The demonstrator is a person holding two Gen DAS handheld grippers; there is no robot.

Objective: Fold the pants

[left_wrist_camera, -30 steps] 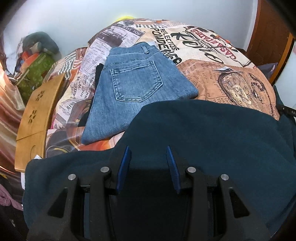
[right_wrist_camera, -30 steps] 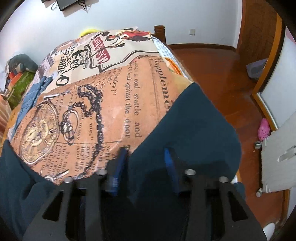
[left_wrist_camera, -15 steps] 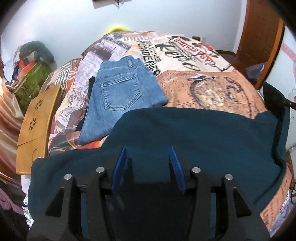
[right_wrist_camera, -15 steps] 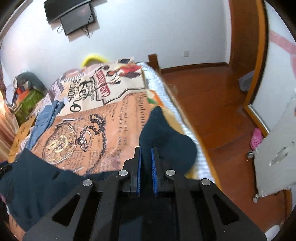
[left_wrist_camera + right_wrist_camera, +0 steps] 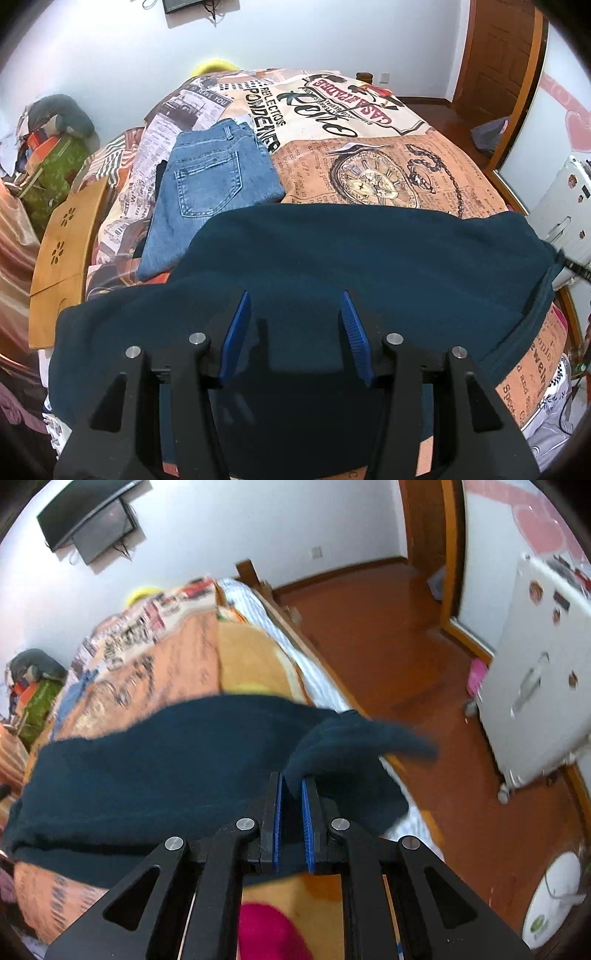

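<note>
Dark teal pants (image 5: 369,266) lie across the near end of the bed. My left gripper (image 5: 295,306) is open, its blue pads spread just above the cloth with nothing between them. My right gripper (image 5: 291,786) is shut on one end of the dark teal pants (image 5: 177,760) and holds it lifted above the bed's right edge; the cloth bunches out past the fingertips. The right wrist view is blurred by motion.
Folded blue jeans (image 5: 210,181) lie on the printed bedspread (image 5: 369,166) beyond the pants. A wooden board (image 5: 62,254) and clutter (image 5: 48,147) are at the left. The wooden floor (image 5: 406,664) and a white appliance (image 5: 535,686) are to the right.
My right gripper closed on the pants' end and lifted it back toward the bed's near edge. The left gripper stayed open and rose slightly.
</note>
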